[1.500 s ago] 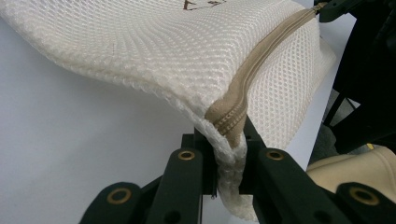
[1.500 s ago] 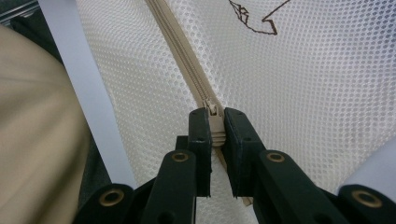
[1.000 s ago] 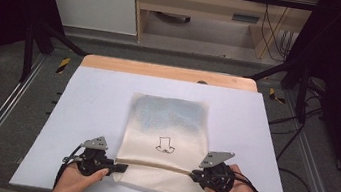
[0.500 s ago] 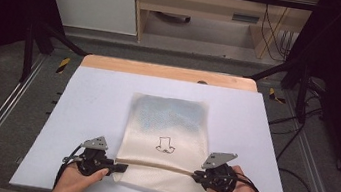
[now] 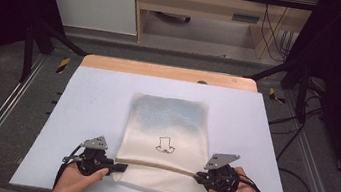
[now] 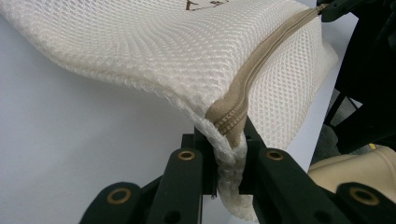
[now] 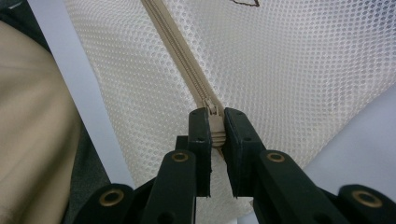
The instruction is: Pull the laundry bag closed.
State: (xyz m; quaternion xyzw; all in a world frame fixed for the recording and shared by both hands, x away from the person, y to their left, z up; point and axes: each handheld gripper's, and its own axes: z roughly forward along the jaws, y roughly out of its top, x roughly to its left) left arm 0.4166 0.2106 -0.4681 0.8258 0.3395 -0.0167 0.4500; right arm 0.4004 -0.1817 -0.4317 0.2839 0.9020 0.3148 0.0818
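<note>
White mesh cloth bag (image 5: 167, 141), tan zipper (image 7: 187, 70); matt table (image 5: 80, 113).

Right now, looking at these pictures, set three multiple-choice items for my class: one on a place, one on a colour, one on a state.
1. Where does the mesh bag lie?
A. on the floor
B. on the pale table
C. on a shelf

2. What colour is the zipper?
A. beige
B. red
C. black

3. How is the right gripper?
A. wide open
B. shut on nothing
C. shut on the zipper's end

Key: 1 B, the high view shows the bag flat on the tabletop; 2 A, the right gripper view shows tan zipper tape; 3 C, its jaws pinch the zipper's end.
</note>
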